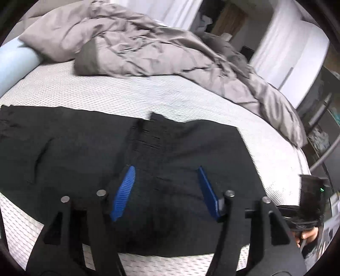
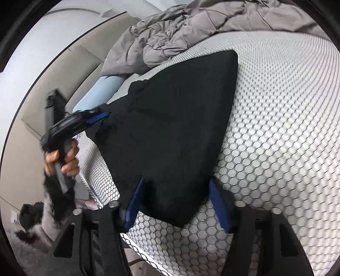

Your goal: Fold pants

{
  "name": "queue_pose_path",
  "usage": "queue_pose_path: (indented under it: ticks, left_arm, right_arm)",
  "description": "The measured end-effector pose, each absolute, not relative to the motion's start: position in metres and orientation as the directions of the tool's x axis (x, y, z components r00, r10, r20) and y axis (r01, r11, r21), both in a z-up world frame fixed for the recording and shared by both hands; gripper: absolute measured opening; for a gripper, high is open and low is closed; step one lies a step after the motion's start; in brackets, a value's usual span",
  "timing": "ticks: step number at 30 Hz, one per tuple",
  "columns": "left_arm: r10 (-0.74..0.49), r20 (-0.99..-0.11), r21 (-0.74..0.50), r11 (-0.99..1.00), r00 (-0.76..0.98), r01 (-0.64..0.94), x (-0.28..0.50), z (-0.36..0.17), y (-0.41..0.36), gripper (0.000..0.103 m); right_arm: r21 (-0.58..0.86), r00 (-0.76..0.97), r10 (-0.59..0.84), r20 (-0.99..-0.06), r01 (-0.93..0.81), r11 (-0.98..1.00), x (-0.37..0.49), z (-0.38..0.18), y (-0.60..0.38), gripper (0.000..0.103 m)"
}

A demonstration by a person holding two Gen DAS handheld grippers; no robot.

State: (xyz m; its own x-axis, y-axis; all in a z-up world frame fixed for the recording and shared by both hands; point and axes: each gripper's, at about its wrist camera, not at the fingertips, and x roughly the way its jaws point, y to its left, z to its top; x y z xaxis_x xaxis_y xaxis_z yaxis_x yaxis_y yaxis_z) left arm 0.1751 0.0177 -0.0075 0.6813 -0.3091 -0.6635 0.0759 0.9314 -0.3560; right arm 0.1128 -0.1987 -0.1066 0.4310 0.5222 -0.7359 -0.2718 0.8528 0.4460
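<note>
Clearly our pants (image 1: 89, 138) are limp and light; both grippers (image 1: 166, 186) (image 2: 176, 199) gape empty, so we pinch doubled edges.

Both grippers: black frames w/ silver pins, ribbed blue pads (image 1: 124, 192). Bare-skinned hand (image 2: 63, 159), fuzzy black-and-white sleeve (image 2: 53, 195).

This is a bedroom in a home. A bed (image 1: 170, 93) with a white honeycomb-textured mattress cover fills both views, a rumpled grey duvet (image 1: 148, 48) heaped at its far side and a pale blue pillow (image 1: 14, 63) at the edge. White curtains (image 1: 293, 53) hang beyond, with a wooden door (image 1: 229, 19) and cluttered shelving (image 1: 323, 127) nearby.
</note>
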Motion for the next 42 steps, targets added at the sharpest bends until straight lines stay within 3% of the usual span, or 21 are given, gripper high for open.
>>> queue_pose_path:
  ticks: [2, 4, 7, 10, 15, 19, 24, 27, 30, 34, 38, 40, 42]
  left_arm:
    - [-0.345, -0.668, -0.367, 0.924, 0.660, 0.111, 0.171, -0.007, -0.001, 0.059]
    - [-0.369, -0.677, -0.349, 0.923, 0.637, 0.164, 0.170, -0.010, -0.025, 0.060]
    - [-0.384, -0.699, -0.323, 0.922, 0.603, 0.214, 0.164, -0.020, -0.061, 0.062]
    - [-0.445, -0.697, -0.345, 0.895, 0.563, 0.281, 0.160, -0.033, -0.103, 0.062]
    - [-0.445, -0.739, -0.219, 0.869, 0.506, 0.444, 0.138, -0.045, -0.170, 0.063]
    - [-0.354, -0.754, -0.041, 0.866, 0.553, 0.498, 0.103, -0.061, -0.205, 0.063]
    - [-0.420, -0.752, -0.149, 0.859, 0.507, 0.490, 0.100, -0.065, -0.194, 0.066]
    - [-0.422, -0.753, -0.153, 0.859, 0.505, 0.489, 0.107, -0.066, -0.188, 0.066]
    - [-0.421, -0.753, -0.156, 0.861, 0.505, 0.484, 0.109, -0.068, -0.186, 0.066]
    - [-0.439, -0.752, -0.169, 0.849, 0.491, 0.501, 0.104, -0.069, -0.178, 0.066]
    - [-0.446, -0.755, -0.165, 0.839, 0.481, 0.519, 0.105, -0.069, -0.175, 0.068]
    - [-0.449, -0.753, -0.162, 0.835, 0.480, 0.526, 0.102, -0.067, -0.174, 0.070]
    - [-0.467, -0.747, -0.179, 0.827, 0.473, 0.534, 0.101, -0.060, -0.169, 0.070]
  right_arm:
    - [0.451, 0.416, 0.521, -0.745, -0.261, 0.853, 0.113, -0.110, -0.200, 0.013]
    - [0.430, 0.428, 0.512, -0.745, -0.278, 0.859, 0.110, -0.104, -0.204, 0.011]
    - [0.391, 0.422, 0.476, -0.771, -0.276, 0.878, 0.109, -0.102, -0.207, 0.023]
    - [0.424, 0.488, 0.486, -0.725, -0.239, 0.873, 0.112, -0.091, -0.220, 0.040]
    - [0.431, 0.530, 0.451, -0.718, -0.169, 0.886, 0.128, -0.088, -0.221, 0.041]
    - [0.428, 0.533, 0.428, -0.730, -0.132, 0.894, 0.141, -0.094, -0.219, 0.041]
    - [0.478, 0.550, 0.440, -0.710, -0.083, 0.875, 0.171, -0.100, -0.225, 0.043]
    - [0.491, 0.551, 0.444, -0.706, -0.070, 0.868, 0.212, -0.104, -0.214, 0.043]
    - [0.446, 0.552, 0.398, -0.732, -0.053, 0.893, 0.252, -0.112, -0.205, 0.030]
    - [0.475, 0.578, 0.384, -0.721, 0.009, 0.880, 0.295, -0.115, -0.213, 0.027]
    - [0.363, 0.625, 0.268, -0.733, 0.026, 0.931, 0.337, -0.108, -0.212, 0.027]
    - [0.357, 0.627, 0.261, -0.734, 0.029, 0.933, 0.348, -0.103, -0.212, 0.030]
    - [0.354, 0.617, 0.253, -0.745, 0.045, 0.934, 0.344, -0.095, -0.213, 0.045]
